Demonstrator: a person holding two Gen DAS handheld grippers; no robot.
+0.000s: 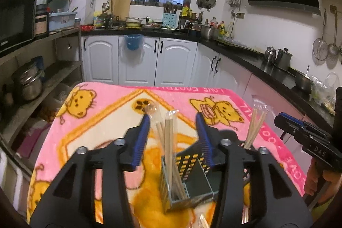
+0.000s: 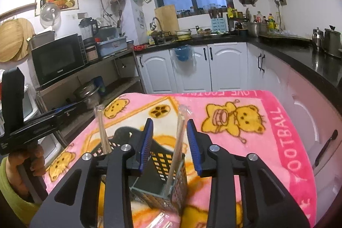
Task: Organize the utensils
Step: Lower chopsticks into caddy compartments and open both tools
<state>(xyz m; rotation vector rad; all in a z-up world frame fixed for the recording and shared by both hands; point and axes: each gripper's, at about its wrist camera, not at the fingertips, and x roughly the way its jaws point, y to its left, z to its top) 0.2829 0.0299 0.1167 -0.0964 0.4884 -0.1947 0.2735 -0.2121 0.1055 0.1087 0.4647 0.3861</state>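
A dark perforated utensil holder (image 1: pixel 188 181) with square compartments stands on the pink cartoon blanket (image 1: pixel 89 121). Wrapped wooden chopsticks (image 1: pixel 168 142) stand upright in its left compartment; another bundle (image 1: pixel 254 127) stands in a compartment further right. My left gripper (image 1: pixel 172 121) is open above the holder, straddling the chopsticks without touching them. In the right wrist view, my right gripper (image 2: pixel 170 125) is open around a wrapped chopstick pair (image 2: pixel 178 142) standing in the holder (image 2: pixel 162 185). A second bundle (image 2: pixel 102 131) stands at the left.
More wrapped chopsticks (image 2: pixel 158 221) lie on the blanket at the near edge. White cabinets (image 1: pixel 139 59) and a black counter (image 1: pixel 267 65) surround the table. A shelf with a microwave (image 2: pixel 57 57) and pots stands to the left.
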